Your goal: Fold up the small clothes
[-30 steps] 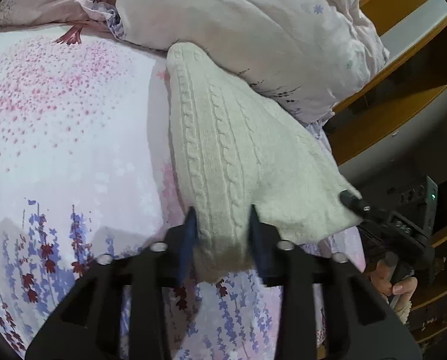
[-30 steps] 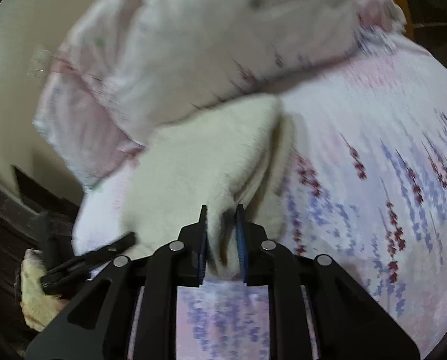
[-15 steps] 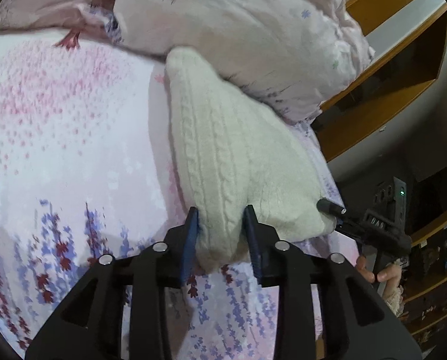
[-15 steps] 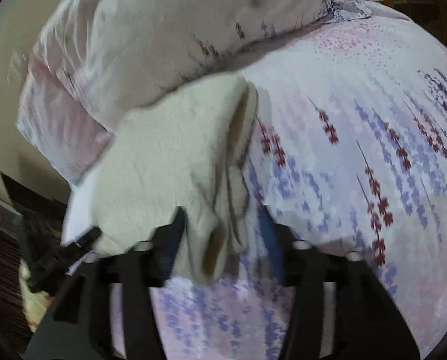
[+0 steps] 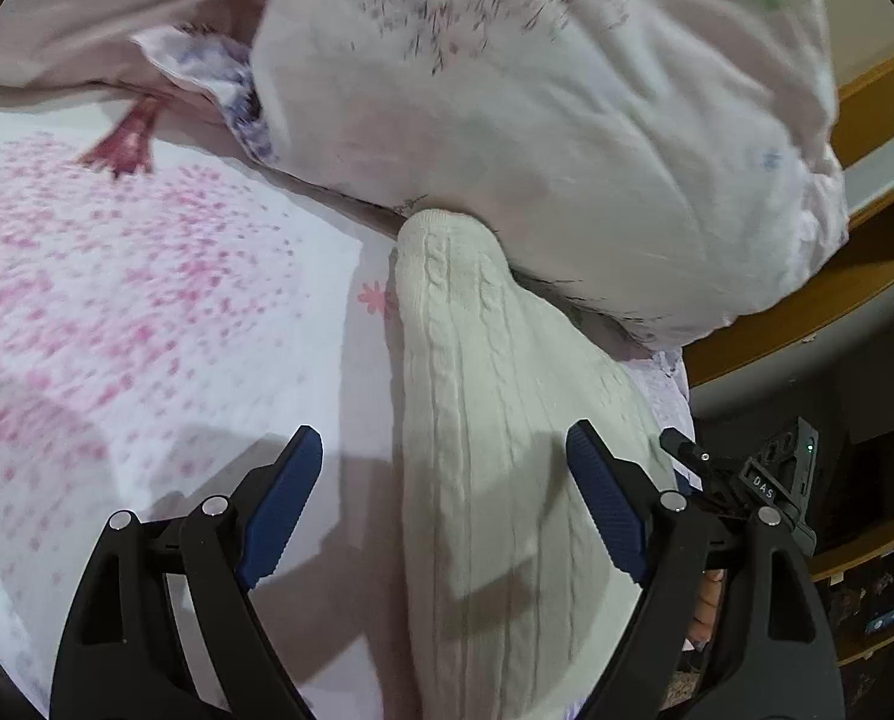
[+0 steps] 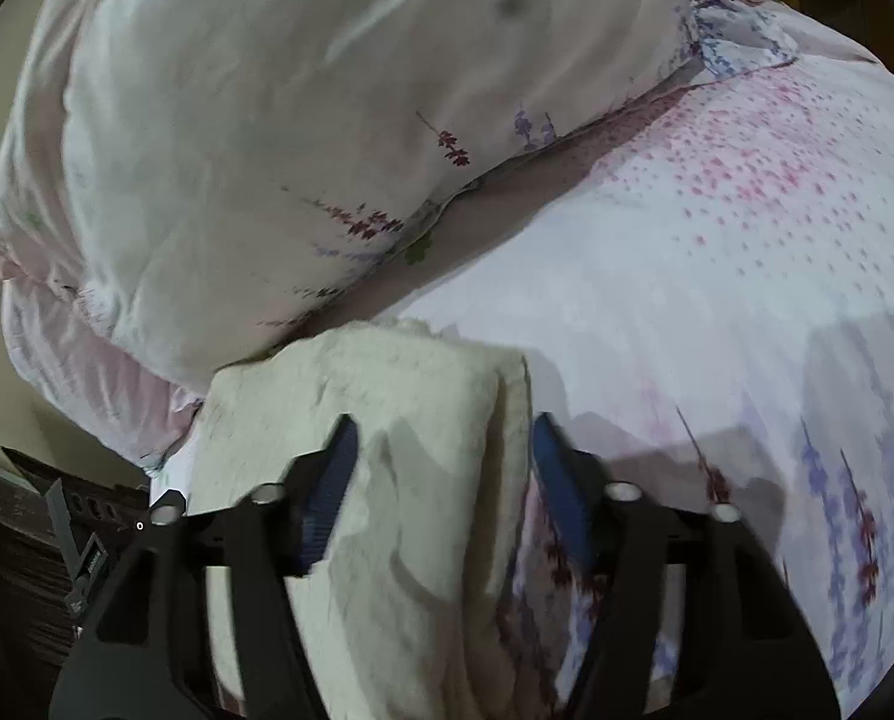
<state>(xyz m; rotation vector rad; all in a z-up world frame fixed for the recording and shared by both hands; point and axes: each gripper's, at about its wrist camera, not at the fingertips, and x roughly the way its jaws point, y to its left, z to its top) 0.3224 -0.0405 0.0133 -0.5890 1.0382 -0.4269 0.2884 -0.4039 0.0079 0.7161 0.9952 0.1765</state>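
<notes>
A folded cream cable-knit garment (image 5: 495,432) lies on the floral bed sheet (image 5: 147,312), its far end against a pale pink pillow (image 5: 537,90). My left gripper (image 5: 444,450) is open, its blue-padded fingers spread wide over the garment's near part and holding nothing. In the right wrist view the same garment (image 6: 411,420) lies folded below my right gripper (image 6: 444,438), which is open with a finger on each side of the cloth. The right gripper's tip also shows in the left wrist view (image 5: 687,450) at the garment's right edge.
The pillow (image 6: 267,150) fills the back of both views. A wooden headboard and shelf (image 5: 867,228) stand at the right of the bed. Dark furniture (image 6: 27,540) lies beyond the bed's edge. Floral sheet (image 6: 747,300) stretches to the right of the garment.
Both grippers have opened and let go of the garment, which now lies flat on the sheet. Both cameras have moved closer over it, toward the pillow.
</notes>
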